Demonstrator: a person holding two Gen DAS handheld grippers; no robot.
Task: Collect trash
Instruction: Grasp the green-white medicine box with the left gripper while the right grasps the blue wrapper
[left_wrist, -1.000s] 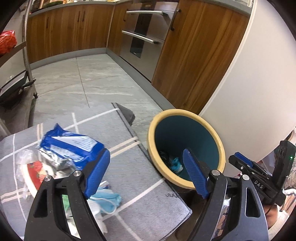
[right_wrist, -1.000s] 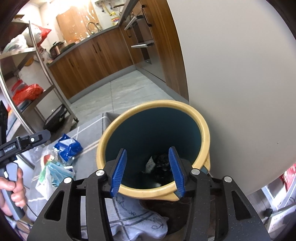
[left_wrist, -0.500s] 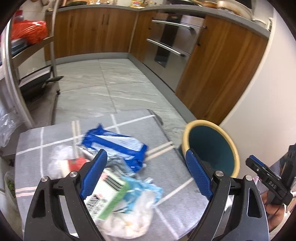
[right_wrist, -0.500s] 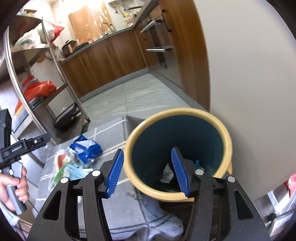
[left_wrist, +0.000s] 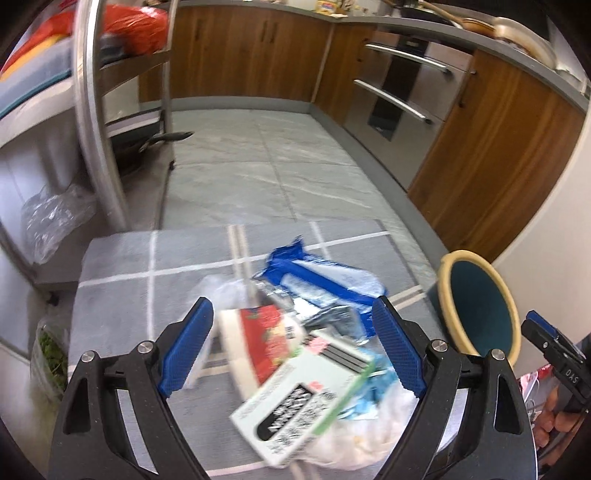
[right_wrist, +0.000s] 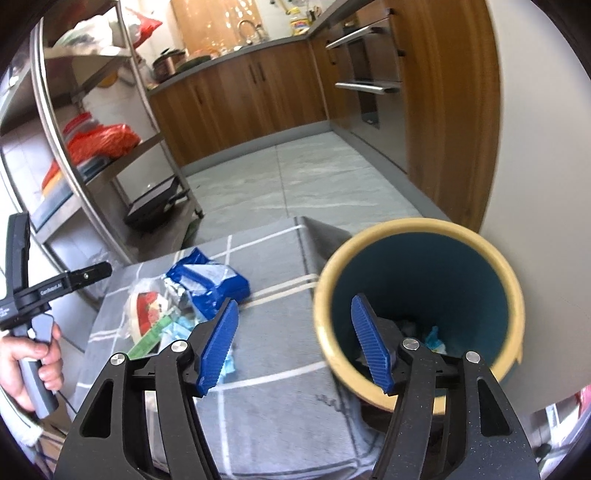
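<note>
A pile of trash lies on a grey checked cloth (left_wrist: 122, 295): a blue wrapper (left_wrist: 317, 277), a white and red lid (left_wrist: 258, 332), a white and green box (left_wrist: 299, 402) and a white bag (left_wrist: 369, 439). My left gripper (left_wrist: 291, 350) is open and empty, hovering above the pile. A yellow-rimmed teal bin (right_wrist: 417, 306) stands right of the cloth, with some trash inside (right_wrist: 430, 336); it also shows in the left wrist view (left_wrist: 480, 302). My right gripper (right_wrist: 295, 347) is open and empty beside the bin's left rim. The pile also shows in the right wrist view (right_wrist: 184, 295).
A steel shelf rack (left_wrist: 99, 122) stands at the left with a red bag (left_wrist: 129, 26) on it. Wooden cabinets (left_wrist: 251, 55) and oven drawers (left_wrist: 399, 85) line the far side. A white wall (right_wrist: 546, 147) stands behind the bin.
My left gripper has swung left from the bin to over the trash pile. My right gripper has drawn back from inside the bin and shifted left of it.
</note>
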